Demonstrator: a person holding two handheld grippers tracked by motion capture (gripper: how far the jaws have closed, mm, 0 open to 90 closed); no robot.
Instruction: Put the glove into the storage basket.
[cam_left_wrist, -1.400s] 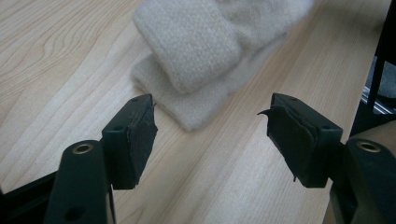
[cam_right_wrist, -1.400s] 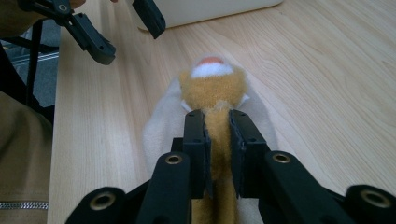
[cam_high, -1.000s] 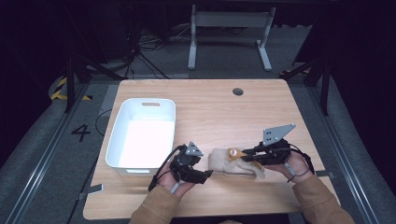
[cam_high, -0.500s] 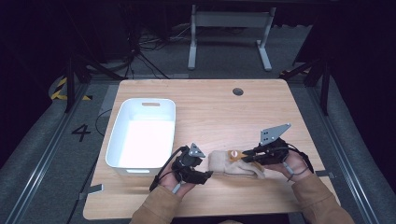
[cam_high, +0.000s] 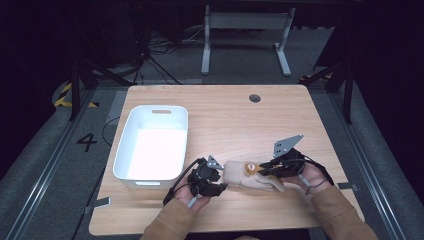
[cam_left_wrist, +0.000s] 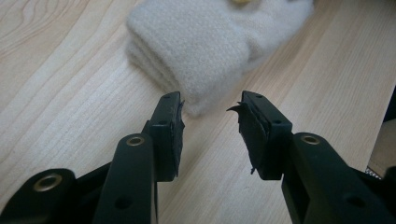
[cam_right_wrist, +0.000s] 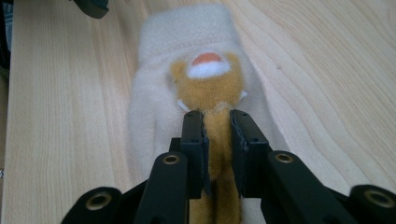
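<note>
Right tool clamped on fuzzy cream mitten's tan patch, left tool apart, closing

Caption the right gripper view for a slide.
Right gripper shut on the tan patch of a cream mitten lying on the wooden table.
</note>
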